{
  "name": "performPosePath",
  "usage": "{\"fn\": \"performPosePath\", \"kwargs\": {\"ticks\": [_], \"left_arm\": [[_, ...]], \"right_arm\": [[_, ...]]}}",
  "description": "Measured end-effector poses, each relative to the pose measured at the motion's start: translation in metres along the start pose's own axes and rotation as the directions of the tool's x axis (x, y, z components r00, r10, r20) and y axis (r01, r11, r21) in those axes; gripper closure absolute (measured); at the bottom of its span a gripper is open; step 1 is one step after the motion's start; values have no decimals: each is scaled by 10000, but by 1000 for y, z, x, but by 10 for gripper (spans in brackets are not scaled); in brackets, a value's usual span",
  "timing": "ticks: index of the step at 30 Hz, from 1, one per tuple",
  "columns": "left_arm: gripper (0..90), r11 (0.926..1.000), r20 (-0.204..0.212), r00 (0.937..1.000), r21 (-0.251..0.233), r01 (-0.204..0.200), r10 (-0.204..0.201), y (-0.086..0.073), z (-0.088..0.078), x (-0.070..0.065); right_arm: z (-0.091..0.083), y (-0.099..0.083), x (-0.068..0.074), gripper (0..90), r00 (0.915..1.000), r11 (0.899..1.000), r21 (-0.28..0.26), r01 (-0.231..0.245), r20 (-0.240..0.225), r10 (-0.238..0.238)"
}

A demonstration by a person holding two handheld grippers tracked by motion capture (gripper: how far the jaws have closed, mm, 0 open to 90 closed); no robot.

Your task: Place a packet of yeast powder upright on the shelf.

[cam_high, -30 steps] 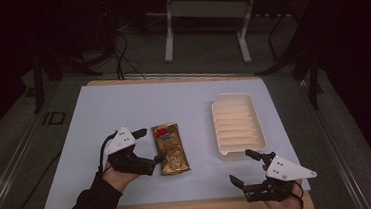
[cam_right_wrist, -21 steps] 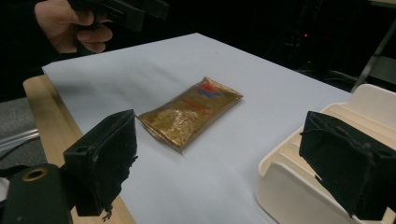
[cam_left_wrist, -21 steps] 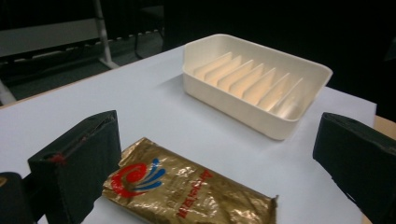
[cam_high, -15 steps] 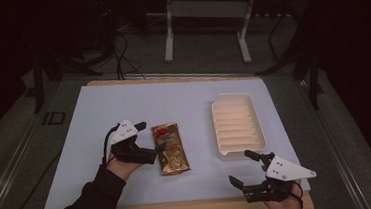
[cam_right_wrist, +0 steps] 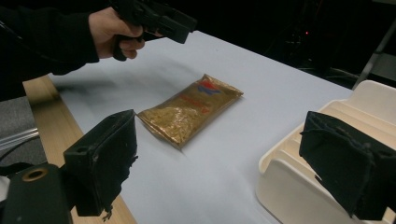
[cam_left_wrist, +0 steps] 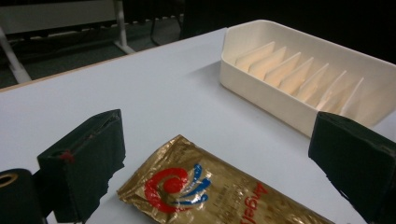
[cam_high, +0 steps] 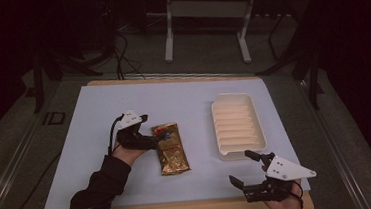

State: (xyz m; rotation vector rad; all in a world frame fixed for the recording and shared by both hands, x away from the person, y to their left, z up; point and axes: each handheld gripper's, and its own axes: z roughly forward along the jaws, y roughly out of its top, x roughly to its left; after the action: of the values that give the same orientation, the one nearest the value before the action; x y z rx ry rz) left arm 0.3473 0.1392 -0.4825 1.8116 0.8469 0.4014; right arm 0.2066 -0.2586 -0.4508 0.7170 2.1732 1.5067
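Gold foil catches the light on the sachet [cam_high: 171,148], a flat packet with a red and blue swirl printed near one end, lying flat on the pale blue mat [cam_high: 183,104] left of the mat's middle. In the left gripper view the sachet [cam_left_wrist: 210,196] lies low between the two black jaws, its printed end nearest the camera, and neither jaw touches it. The left gripper [cam_high: 145,132] sits just beside the sachet's far left corner in the high view, jaws spread apart and holding nothing, with the person's left hand [cam_high: 127,148] wrapped around its grip and a dark sleeve trailing toward the bottom edge. To the right of the sachet, well apart from it, stands a cream ribbed tray [cam_high: 238,125] with a row of slanted dividers inside; the dividers show clearly in the left gripper view [cam_left_wrist: 299,70]. The right gripper [cam_high: 249,172] hovers near the front edge of the mat, just below the tray's near end, its jaws likewise wide and empty. From the right gripper view, the sachet [cam_right_wrist: 189,109] lies beyond the left jaw and the tray's corner [cam_right_wrist: 299,182] sits beside the right jaw.
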Motion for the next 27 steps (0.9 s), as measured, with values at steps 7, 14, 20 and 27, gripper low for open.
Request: {"fn": "performPosePath", "kwargs": {"ticks": [7,14,20,27], "left_arm": [[114,9994,-227,9997,339,103,-96,-8,12,13],[219,9972,-340,9990,678,307,-285,-17,22,27],[257,9937,-586,9975,1031,444,-385,-24,30,34],[258,9861,-708,9970,1610,420,-309,-28,41,38]], "right_arm": [[1,-1,0,110,10000,10000,77,33,-13,-33],[2,-2,-1,110,10000,9999,114,-40,-15,40],[3,-2,-1,110,10000,9999,118,-41,-33,41],[3,-3,-1,110,10000,9999,155,-70,-59,71]]}}
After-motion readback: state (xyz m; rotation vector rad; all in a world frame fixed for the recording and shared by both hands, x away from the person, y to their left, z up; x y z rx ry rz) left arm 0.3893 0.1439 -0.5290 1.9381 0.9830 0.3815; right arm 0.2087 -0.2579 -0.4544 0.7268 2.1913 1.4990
